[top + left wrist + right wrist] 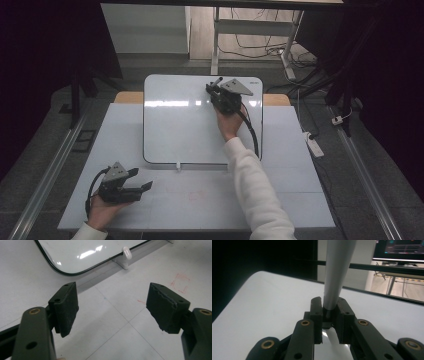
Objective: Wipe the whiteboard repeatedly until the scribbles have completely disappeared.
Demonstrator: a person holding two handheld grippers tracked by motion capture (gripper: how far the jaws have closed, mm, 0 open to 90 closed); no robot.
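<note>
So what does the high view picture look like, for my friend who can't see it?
A person's right hand holds black tongs shut on a marker over the top right part of a whiteboard lying on a white table. Near the table's front left corner, the left hand's tongs rest open, holding nothing.

— What is seen beyond the table point(290, 200)?
— Grey floor point(360, 165) is seen all round, dark curtains point(45, 75) hung left and right.
— And far off?
— A white desk frame point(250, 27) with tangled cables point(265, 47); a power strip point(314, 145) is laid right.
</note>
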